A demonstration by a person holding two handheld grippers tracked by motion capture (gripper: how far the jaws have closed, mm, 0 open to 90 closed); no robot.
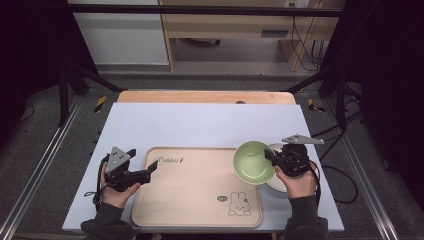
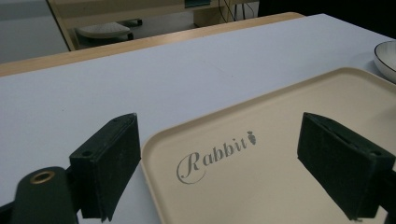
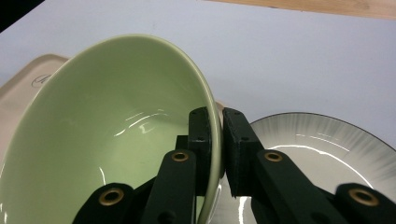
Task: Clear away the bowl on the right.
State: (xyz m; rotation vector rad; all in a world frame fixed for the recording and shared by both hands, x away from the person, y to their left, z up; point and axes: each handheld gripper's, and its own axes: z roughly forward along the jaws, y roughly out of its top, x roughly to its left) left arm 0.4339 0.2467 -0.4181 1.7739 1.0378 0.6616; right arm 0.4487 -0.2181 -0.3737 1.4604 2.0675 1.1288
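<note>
Pinching green bowl (image 3: 107, 140) rim, right claw (image 3: 215, 140) closed, left claw (image 2: 224, 163) wide open, empty

1 tray (image 1: 195, 192), 1 green bowl (image 1: 252, 162), 1 white plate (image 3: 322, 144).

Wooden shelf unit (image 1: 235, 22) beyond table; cables (image 1: 305, 45) on floor.

A pale blue-white sheet (image 1: 200, 125) covers most of a wooden table (image 1: 205, 96), whose bare far edge shows beyond it. The table stands on grey floor (image 1: 45, 130), with metal rails (image 1: 40, 165) running along both sides and a dark frame bar (image 1: 200, 9) crossing overhead. Behind stand a white cabinet (image 1: 120, 35) and a light wooden desk (image 1: 235, 25), with black cables (image 1: 305, 45) hanging at its right; the far left and right edges lie in darkness.
</note>
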